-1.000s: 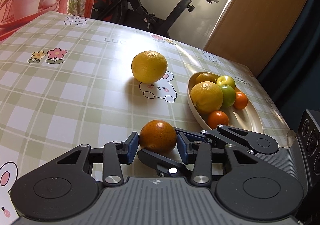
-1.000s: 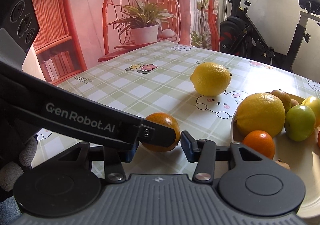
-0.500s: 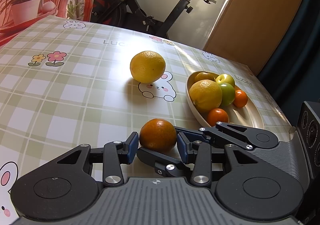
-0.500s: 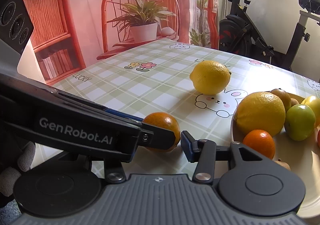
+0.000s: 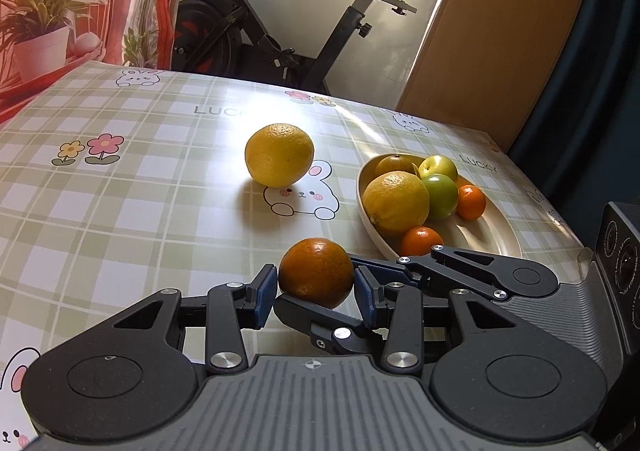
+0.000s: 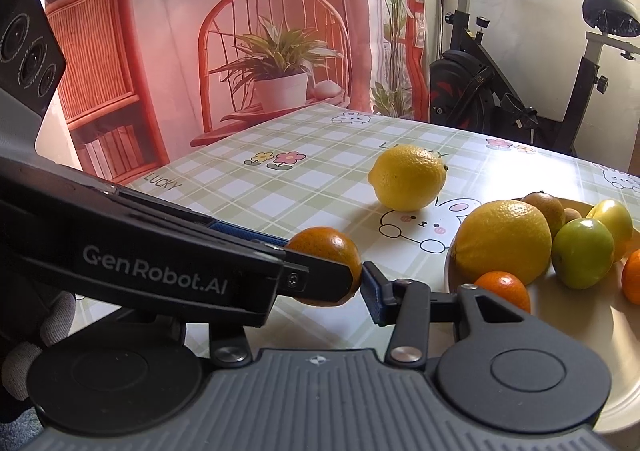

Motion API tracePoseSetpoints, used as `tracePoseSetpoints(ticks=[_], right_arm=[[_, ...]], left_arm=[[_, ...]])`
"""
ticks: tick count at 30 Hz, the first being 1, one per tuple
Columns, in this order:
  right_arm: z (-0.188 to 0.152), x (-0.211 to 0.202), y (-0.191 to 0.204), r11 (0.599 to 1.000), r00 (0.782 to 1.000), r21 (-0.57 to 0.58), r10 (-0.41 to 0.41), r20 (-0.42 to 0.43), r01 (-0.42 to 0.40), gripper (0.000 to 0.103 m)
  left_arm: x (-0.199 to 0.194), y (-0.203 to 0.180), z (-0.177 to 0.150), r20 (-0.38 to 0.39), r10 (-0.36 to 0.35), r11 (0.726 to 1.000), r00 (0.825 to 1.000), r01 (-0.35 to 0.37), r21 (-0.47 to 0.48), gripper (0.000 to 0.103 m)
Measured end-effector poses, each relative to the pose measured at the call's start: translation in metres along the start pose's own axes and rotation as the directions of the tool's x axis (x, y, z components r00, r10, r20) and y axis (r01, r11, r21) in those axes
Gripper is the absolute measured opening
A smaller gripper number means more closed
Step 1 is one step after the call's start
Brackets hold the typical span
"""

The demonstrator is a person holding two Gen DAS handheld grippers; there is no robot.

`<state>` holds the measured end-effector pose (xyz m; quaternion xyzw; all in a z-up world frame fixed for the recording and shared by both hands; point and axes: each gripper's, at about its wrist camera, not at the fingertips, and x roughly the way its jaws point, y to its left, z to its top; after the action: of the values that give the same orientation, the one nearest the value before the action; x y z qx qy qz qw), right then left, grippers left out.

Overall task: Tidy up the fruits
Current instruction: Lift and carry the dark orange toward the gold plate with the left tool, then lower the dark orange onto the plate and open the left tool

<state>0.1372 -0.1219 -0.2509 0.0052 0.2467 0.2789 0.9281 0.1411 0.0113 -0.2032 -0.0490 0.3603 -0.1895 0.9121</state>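
Checked oilcloth counter (image 5: 120,211) with bunny and flower prints, exercise bike (image 5: 280,31) behind it.

The orange (image 5: 316,273) is at the near edge of the counter, just short of the bowl (image 5: 366,207). It sits between the blue pads of the left gripper (image 5: 314,283), which press on both flanks, so I read the left as clamped on it. I can't tell whether the orange rests on the cloth or is just clear of it.

The right gripper (image 6: 320,287) comes in from the bowl side and straddles the same orange crosswise. Likely reason: a hand-off or shared hold, since the bowl is on the right gripper's side. That's a guess.

The bowl already holds a big lemon (image 5: 396,203), green fruit (image 5: 440,191) and small mandarins (image 5: 422,241). The loose lemon (image 5: 279,155) is farther back on the counter, apart from everything, not yet sorted.

View differences:
- **Left wrist view:** shows both of the right gripper's fingers, one low across the front of the orange and one behind it toward the bowl. It also shows the free space in the bowl's near half.
- **Right wrist view:** only one of its own pads shows, touching or nearly touching the orange's side. The other pad is hidden behind the left gripper's body, so I can't tell if the right is squeezing.
- **Right wrist view only:** a gloved hand (image 6: 36,343) at the lower left.
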Motion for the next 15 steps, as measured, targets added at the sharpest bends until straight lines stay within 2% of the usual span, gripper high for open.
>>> tracePoseSetpoints(ticks=[9, 15], right_arm=[[0.014, -0.036, -0.029, 0.995, 0.992, 0.059, -0.084, 0.100, 0.078, 0.047], [0.014, -0.057, -0.059, 0.982, 0.978, 0.109, -0.168, 0.123, 0.155, 0.047]], left_arm=[[0.003, -0.042, 0.029, 0.046, -0.051, 0.992, 0.998, 0.045, 0.119, 0.044], [0.024, -0.076, 0.043, 0.027, -0.118, 0.975, 0.993, 0.110, 0.192, 0.044]])
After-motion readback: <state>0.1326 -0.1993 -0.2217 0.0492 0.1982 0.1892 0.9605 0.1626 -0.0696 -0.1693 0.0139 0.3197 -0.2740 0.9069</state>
